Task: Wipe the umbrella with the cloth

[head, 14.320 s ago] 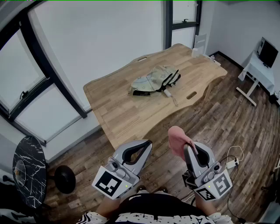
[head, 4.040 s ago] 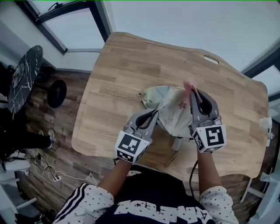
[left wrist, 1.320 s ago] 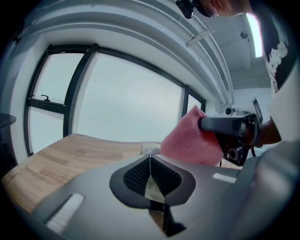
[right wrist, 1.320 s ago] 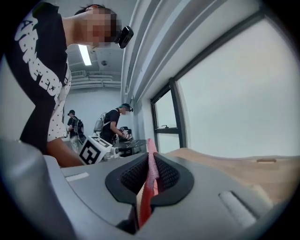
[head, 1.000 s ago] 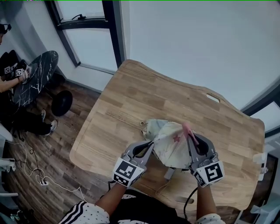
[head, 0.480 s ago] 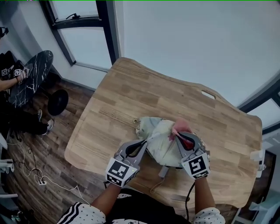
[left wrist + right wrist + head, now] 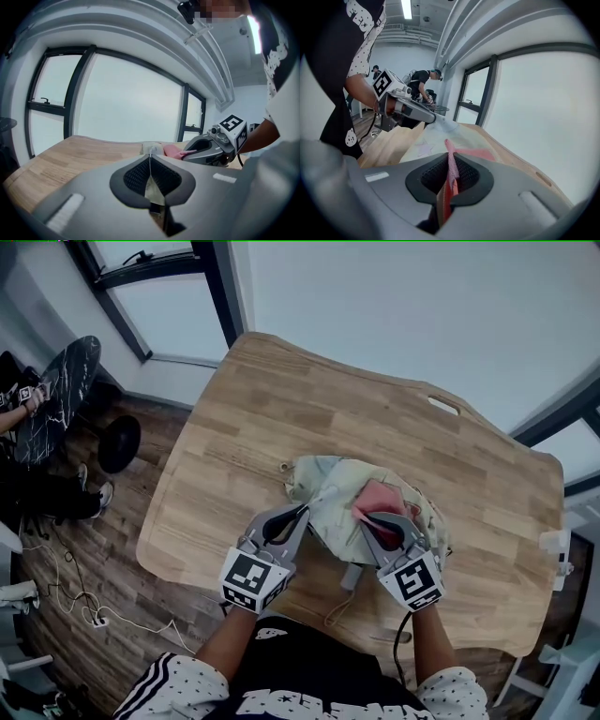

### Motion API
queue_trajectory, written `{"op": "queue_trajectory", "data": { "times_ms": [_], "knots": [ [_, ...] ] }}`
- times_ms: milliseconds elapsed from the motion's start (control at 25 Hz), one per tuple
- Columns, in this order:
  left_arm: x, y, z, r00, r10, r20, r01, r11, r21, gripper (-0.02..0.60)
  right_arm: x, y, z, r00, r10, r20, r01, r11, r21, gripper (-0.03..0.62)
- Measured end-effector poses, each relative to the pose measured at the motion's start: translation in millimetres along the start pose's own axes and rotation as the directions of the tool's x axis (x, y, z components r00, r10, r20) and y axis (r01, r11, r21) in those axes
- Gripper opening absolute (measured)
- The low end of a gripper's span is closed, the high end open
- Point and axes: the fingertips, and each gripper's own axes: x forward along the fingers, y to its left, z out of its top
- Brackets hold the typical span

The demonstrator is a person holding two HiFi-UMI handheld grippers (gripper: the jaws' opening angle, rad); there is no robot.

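Change: right gripper (image 7: 375,521) lowering cloth (image 7: 378,498) onto umbrella (image 7: 328,493)

The right gripper is descending and rolling. A second ago it was holding the pink cloth upright above the canopy; the cloth is now lying spread against the umbrella. Compared with the first picture, the person (image 7: 309,681) is standing at the desk (image 7: 234,418), and the left gripper (image 7: 298,514), then empty, is pinching canopy fabric in its fingers (image 7: 136,177).

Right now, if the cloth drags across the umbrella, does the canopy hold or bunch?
Probably bunches under the cloth: the umbrella canopy lies collapsed in soft folds on the table, so it looks floppy and light. The left tongs, shut on its edge, may hold it taut enough.
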Motion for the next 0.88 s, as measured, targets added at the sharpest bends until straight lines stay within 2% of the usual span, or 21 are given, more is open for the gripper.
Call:
{"op": "queue_trajectory", "data": {
  "times_ms": [480, 760, 880],
  "knots": [
    [-1, -4, 5, 1.000, -0.012, -0.001, 0.012, 0.999, 0.037, 0.000, -8, 45, -7, 0.995, 0.097, 0.006, -0.098, 0.992, 0.075, 0.026],
    [-1, -5, 5, 1.000, -0.007, -0.003, 0.007, 0.999, 0.040, 0.000, -14, 76, -5, 0.979, 0.201, 0.042, -0.205, 0.971, 0.125, 0.026],
    [-1, -5, 5, 1.000, -0.005, -0.002, 0.005, 0.998, 0.055, 0.001, -17, 90, -2, 0.963, 0.260, 0.070, -0.267, 0.956, 0.121, 0.026]
  ]
}}
